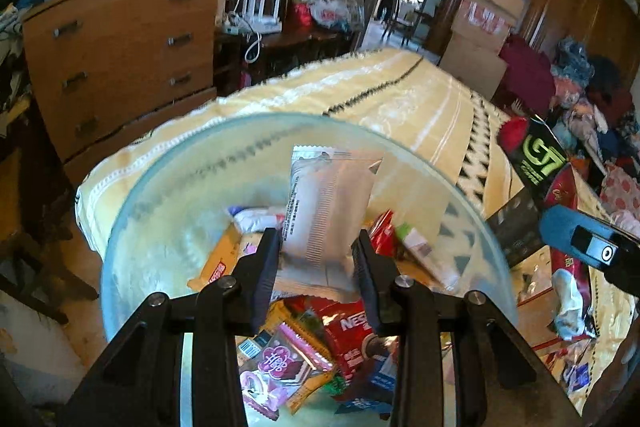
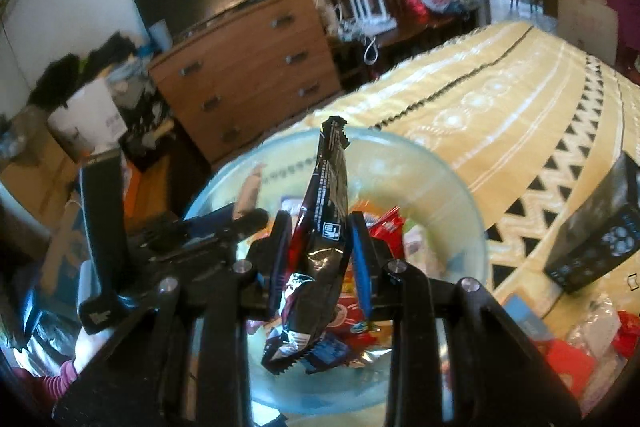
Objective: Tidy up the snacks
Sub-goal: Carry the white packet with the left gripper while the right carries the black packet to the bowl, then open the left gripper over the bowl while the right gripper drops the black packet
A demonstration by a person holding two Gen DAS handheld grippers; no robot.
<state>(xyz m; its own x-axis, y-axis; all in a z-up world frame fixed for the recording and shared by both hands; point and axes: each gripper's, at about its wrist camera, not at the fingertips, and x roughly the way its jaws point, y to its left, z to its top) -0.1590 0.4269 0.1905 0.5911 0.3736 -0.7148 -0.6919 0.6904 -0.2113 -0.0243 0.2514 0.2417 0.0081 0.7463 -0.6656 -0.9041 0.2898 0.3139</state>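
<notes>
A clear glass bowl [image 1: 120,227] sits on the yellow patterned bedspread [image 1: 400,99] and holds several snack packets, among them a red Nescafe packet [image 1: 352,335]. My left gripper [image 1: 316,247] is shut on a white snack packet [image 1: 328,203], held above the bowl. My right gripper [image 2: 320,243] is shut on a black and red snack packet [image 2: 324,227], held upright over the same bowl [image 2: 448,195]. The left gripper's body shows at the left of the right wrist view [image 2: 192,235].
A black G7 box [image 1: 536,159] and a black box [image 2: 600,235] lie on the bed right of the bowl, with loose packets [image 2: 580,339] nearby. A wooden chest of drawers [image 1: 120,55] stands beyond the bed's left edge. Clothes are piled at the right [image 1: 580,87].
</notes>
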